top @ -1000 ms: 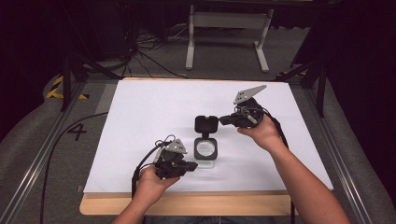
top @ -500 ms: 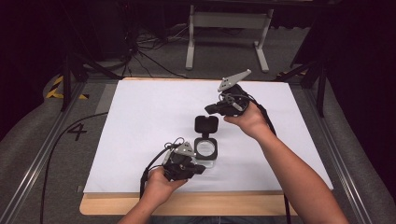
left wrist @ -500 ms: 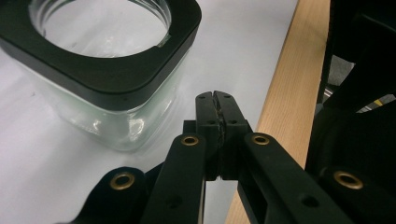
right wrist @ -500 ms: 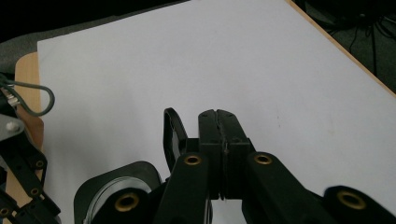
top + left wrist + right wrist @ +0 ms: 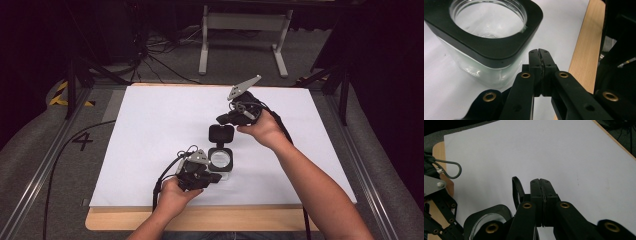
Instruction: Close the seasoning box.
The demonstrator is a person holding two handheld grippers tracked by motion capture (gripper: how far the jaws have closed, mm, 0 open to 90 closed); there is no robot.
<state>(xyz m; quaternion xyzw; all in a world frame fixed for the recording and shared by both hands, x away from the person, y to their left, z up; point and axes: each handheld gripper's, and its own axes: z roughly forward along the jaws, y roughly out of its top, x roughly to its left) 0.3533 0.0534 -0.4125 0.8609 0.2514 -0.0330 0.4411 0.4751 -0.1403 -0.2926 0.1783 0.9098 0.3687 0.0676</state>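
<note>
A square clear glass jar (image 5: 221, 161) with a black collar (image 5: 499, 50) stands on the white sheet near the table's front. Its black hinged lid (image 5: 221, 134) is flipped open and stands up on the far side. My left gripper (image 5: 216, 177) is shut and empty, low at the jar's near left corner; in the left gripper view its tips (image 5: 539, 51) lie just beside the jar wall. My right gripper (image 5: 223, 119) is shut with nothing between its jaws, just above and behind the lid. In the right gripper view its tips (image 5: 540, 180) sit beside the lid's edge (image 5: 515, 189).
A white sheet (image 5: 160, 125) covers the wooden table, whose bare edge (image 5: 225, 220) runs along the front. Beyond the table are dark floor, cables and a grey stand (image 5: 240, 22). The left gripper's body and cable loop (image 5: 447, 167) appear at the left of the right gripper view.
My left gripper has slid right, up to the jar. My right gripper has moved left and farther back, ending behind the open lid.
</note>
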